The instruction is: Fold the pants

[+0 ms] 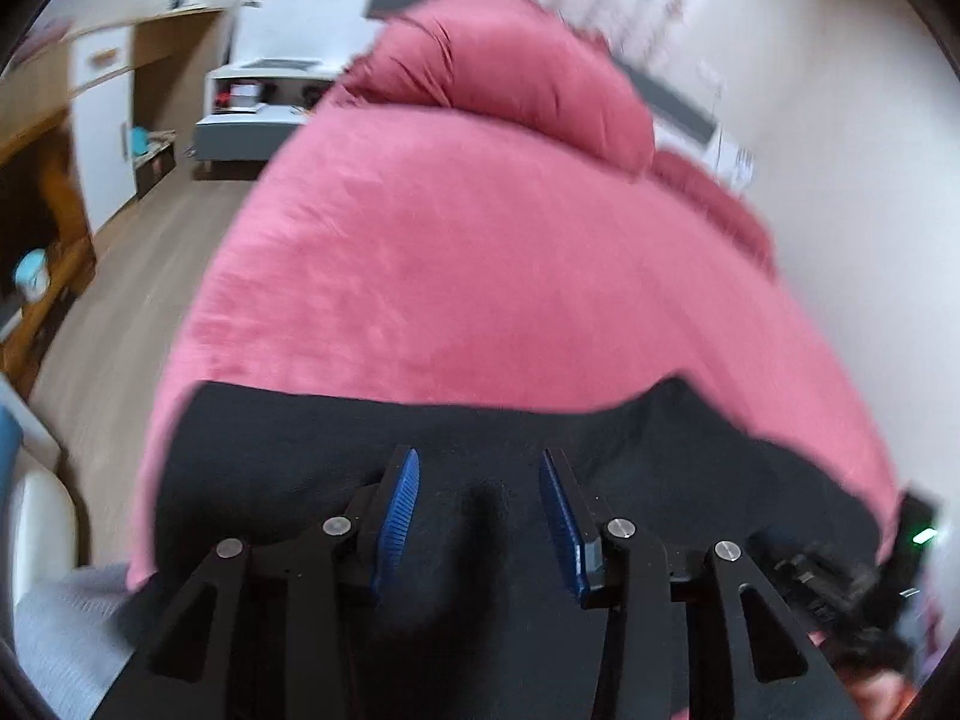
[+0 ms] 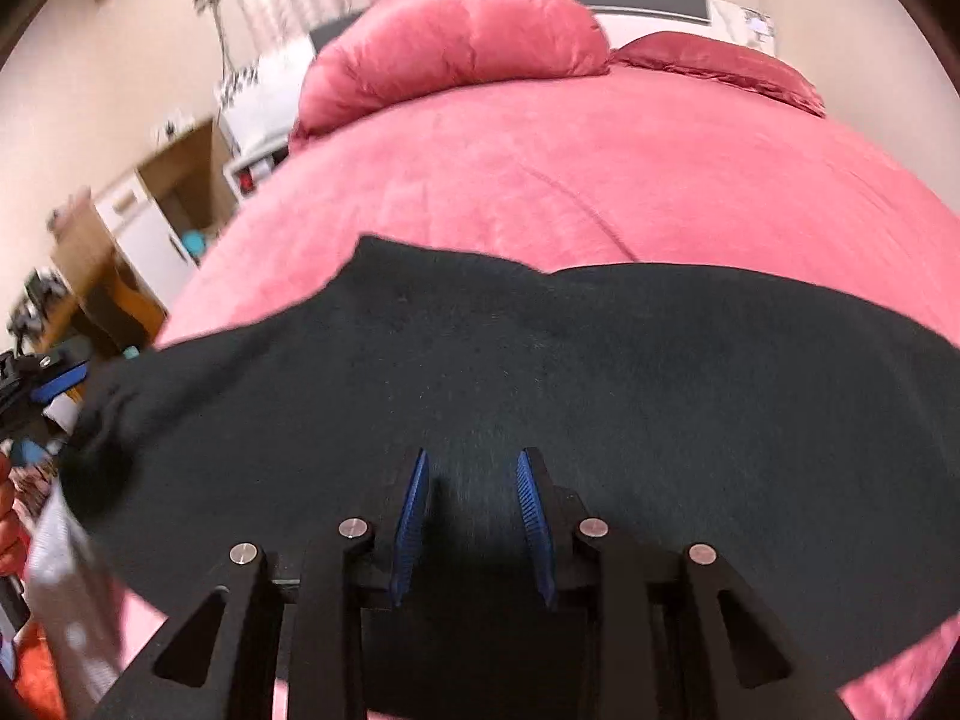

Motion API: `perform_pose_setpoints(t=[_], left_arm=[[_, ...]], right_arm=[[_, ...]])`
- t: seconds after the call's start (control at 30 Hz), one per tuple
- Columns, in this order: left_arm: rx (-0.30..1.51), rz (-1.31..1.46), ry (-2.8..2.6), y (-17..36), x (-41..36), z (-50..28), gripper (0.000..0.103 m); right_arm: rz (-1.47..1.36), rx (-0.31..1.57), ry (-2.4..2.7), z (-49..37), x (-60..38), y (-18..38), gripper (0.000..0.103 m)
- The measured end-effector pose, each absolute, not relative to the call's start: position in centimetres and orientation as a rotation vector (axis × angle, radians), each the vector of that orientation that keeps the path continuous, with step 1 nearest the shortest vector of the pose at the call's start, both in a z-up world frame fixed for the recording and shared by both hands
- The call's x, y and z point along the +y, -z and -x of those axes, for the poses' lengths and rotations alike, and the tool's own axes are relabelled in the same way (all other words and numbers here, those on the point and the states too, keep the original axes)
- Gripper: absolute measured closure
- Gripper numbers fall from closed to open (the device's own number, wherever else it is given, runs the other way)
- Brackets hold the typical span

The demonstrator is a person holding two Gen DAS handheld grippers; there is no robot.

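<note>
Black pants (image 1: 480,438) lie spread on a pink bed (image 1: 480,276); in the right wrist view the pants (image 2: 540,360) cover the near part of the bed (image 2: 540,180). My left gripper (image 1: 479,462) hovers over the near edge of the pants, its blue-padded jaws apart with nothing between them. My right gripper (image 2: 474,462) is also over the pants, jaws apart and empty. The left gripper shows at the left edge of the right wrist view (image 2: 54,384), beside a lifted corner of the pants. The right gripper appears at the right edge of the left wrist view (image 1: 840,594).
Pink pillows (image 2: 456,42) lie at the head of the bed. A white nightstand (image 1: 264,102), wooden cupboards (image 1: 108,114) and wooden floor (image 1: 138,276) are to the left. A wall (image 1: 870,180) runs along the bed's right side.
</note>
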State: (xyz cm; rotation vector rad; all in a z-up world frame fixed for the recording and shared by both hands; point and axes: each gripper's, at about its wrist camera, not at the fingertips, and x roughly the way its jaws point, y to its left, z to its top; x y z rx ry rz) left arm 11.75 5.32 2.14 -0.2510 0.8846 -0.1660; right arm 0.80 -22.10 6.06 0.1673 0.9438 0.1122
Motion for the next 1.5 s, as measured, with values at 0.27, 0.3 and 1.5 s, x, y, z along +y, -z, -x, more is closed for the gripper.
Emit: perform_pose_setpoints(t=[0.27,0.3,1.5], left_arm=[[0.952,0.186,0.109,5.0,8.3,-14.6,0.099],[0.92,0.13,0.112,5.0,7.9,-14.0,0.099],[0.89,-0.128,0.226,3.8,-6.1,-8.6,0.004]], right_arm=[[0.001,0.931,-0.059,-3.2,-21.0,-4.7,0.072],[-0.012,0.91,-0.042,-3.6,-21.6,-4.9,0.071],[-0.703,0.75,0.513,14.2,-48.6,-3.0,0.06]])
